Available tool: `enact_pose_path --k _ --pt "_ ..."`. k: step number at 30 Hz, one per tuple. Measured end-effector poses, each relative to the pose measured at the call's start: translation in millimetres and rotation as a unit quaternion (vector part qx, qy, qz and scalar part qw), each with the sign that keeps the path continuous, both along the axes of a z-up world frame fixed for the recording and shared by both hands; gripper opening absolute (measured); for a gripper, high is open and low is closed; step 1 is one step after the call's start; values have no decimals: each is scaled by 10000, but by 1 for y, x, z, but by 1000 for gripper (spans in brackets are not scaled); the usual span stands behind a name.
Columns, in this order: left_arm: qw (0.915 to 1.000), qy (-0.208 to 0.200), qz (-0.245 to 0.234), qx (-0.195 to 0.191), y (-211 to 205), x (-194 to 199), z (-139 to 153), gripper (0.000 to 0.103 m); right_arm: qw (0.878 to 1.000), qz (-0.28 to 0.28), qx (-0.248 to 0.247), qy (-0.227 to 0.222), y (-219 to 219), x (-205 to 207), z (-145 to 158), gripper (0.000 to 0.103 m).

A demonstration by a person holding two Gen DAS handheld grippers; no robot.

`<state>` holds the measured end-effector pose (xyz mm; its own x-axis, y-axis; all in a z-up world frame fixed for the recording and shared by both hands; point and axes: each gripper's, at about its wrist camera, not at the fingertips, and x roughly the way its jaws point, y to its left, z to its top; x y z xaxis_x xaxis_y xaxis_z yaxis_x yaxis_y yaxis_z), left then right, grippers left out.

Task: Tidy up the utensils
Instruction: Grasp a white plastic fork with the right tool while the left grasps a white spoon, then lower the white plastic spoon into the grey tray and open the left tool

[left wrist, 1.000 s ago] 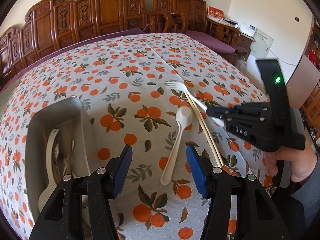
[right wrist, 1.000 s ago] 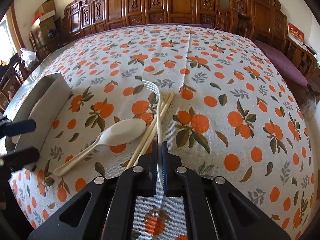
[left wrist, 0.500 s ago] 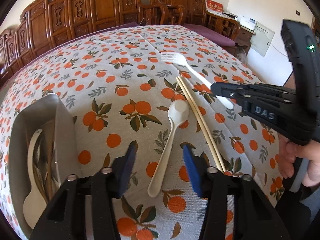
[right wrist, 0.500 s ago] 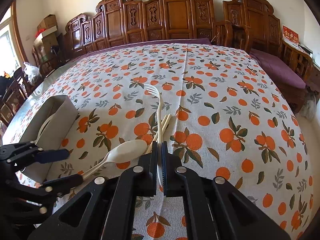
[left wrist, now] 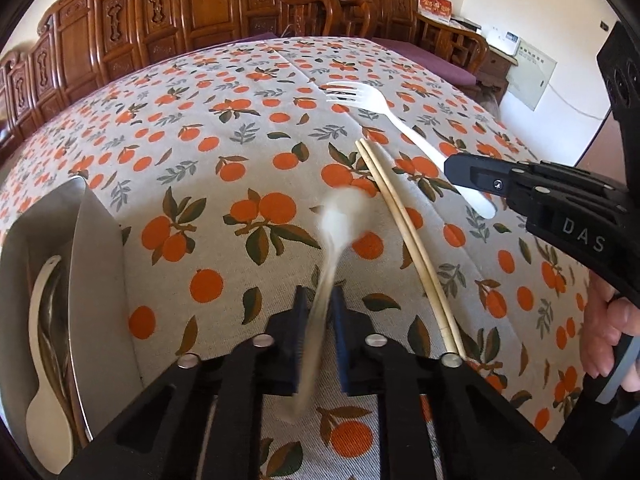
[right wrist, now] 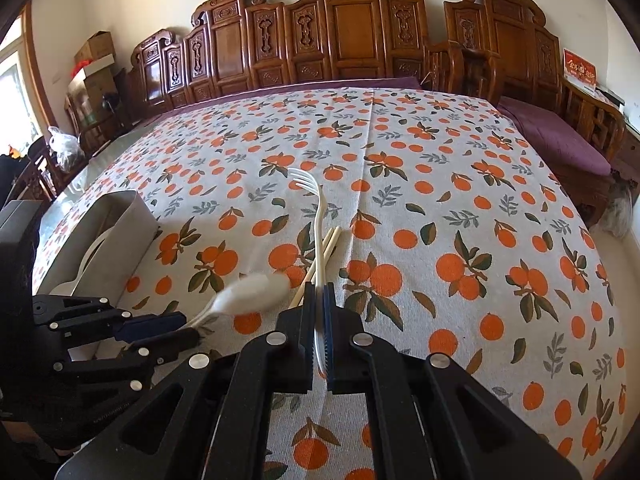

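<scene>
A: Tongs first. What's each one got?

B: My left tongs (left wrist: 318, 312) are clamped narrow on the spoon (left wrist: 334, 236), low on the handle, bowl pointing away from me. The spoon is motion-blurred, so I can't tell whether it's clear of the tabletop (left wrist: 248, 92). My right tongs (right wrist: 318, 300) are pinched on the fork (right wrist: 316, 216), near the handle end, tines forward and raised.

A: Anything left on the cloth?

B: The chopsticks (left wrist: 404, 232), lying as a pair just right of the spoon, partly under the fork in the right wrist view. Grey utensil tray (left wrist: 96, 256) sits at the left edge with a white spoon (left wrist: 44, 360) and some darker pieces I can't make out already inside.

A: Step in hand?

B: My guess: carry both pieces to the tray. Spoon goes first, it's closer. Keep the grip firm, since the long handle could pivot between the pads. Lift it above the tray wall, line it up lengthwise with the spoon inside, lower it, then release. Keep the fork clear so the two tongs don't collide.

A: Hand pose?

B: Left tongs low, aimed forward across the tabletop, tray off to their left. Right tongs come in from the right, angled toward the left ones, with my right hand (left wrist: 612, 340) wrapped on the grip at the frame edge.
</scene>
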<state>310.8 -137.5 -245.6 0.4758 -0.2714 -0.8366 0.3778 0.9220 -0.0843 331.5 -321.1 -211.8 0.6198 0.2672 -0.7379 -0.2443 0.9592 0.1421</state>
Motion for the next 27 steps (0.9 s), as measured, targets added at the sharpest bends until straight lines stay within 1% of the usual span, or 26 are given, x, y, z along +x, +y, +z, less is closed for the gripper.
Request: enact_pose_path --k 2,5,14,19,27 --pt "10000 61 -13 32 0 0 1 8 10000 17 -2 3 0 0 0 5" --pt "10000 32 -20 -45 5 -3 9 7 10000 43 -13 8 2 0 0 5" --pt "9996 -239 -23 -173 24 -19 38 7 9999 159 33 -33 12 -3 5 5" --pt "9988 -423 78 -252 40 -27 59 7 9995 285 115 -110 22 -7 11 5" --pt "9972 -708 203 -145 61 -44 85 7 9984 448 303 -186 37 -15 23 5"
